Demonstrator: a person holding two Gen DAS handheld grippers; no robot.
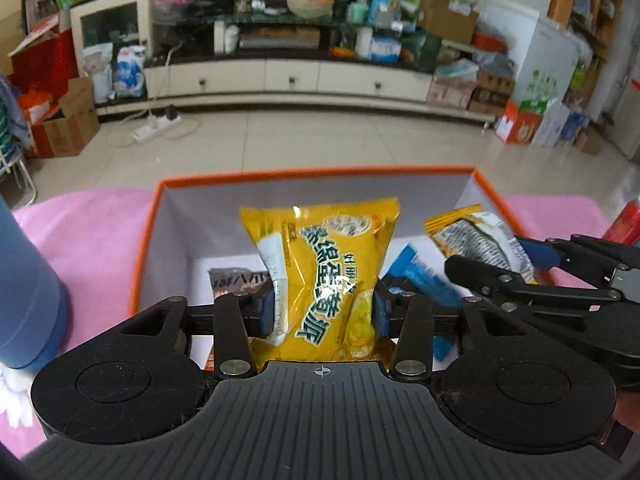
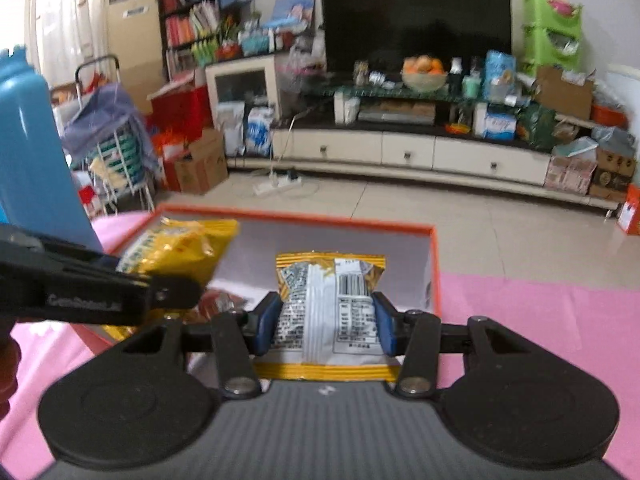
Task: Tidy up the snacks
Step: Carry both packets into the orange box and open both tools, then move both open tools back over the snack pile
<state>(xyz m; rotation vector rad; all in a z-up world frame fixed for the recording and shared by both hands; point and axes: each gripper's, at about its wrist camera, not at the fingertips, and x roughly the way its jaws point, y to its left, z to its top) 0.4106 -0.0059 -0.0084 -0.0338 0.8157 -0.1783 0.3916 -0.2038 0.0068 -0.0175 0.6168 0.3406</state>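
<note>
My left gripper (image 1: 323,309) is shut on a yellow snack packet (image 1: 324,264) and holds it upright over the orange-rimmed white box (image 1: 160,216). My right gripper (image 2: 326,320) is shut on a yellow and white snack packet (image 2: 332,300), back side up, over the same box (image 2: 434,264). In the left wrist view the right gripper (image 1: 520,264) comes in from the right with its packet (image 1: 476,236). In the right wrist view the left gripper (image 2: 120,292) and its yellow packet (image 2: 180,248) show at the left. A blue packet (image 1: 420,276) and a dark packet (image 1: 236,278) lie in the box.
The box stands on a pink cloth (image 1: 92,232). A tall blue bottle (image 1: 28,296) stands left of the box and also shows in the right wrist view (image 2: 36,168). A red item (image 1: 624,224) sits at the right edge. Beyond is a tiled floor and a TV cabinet.
</note>
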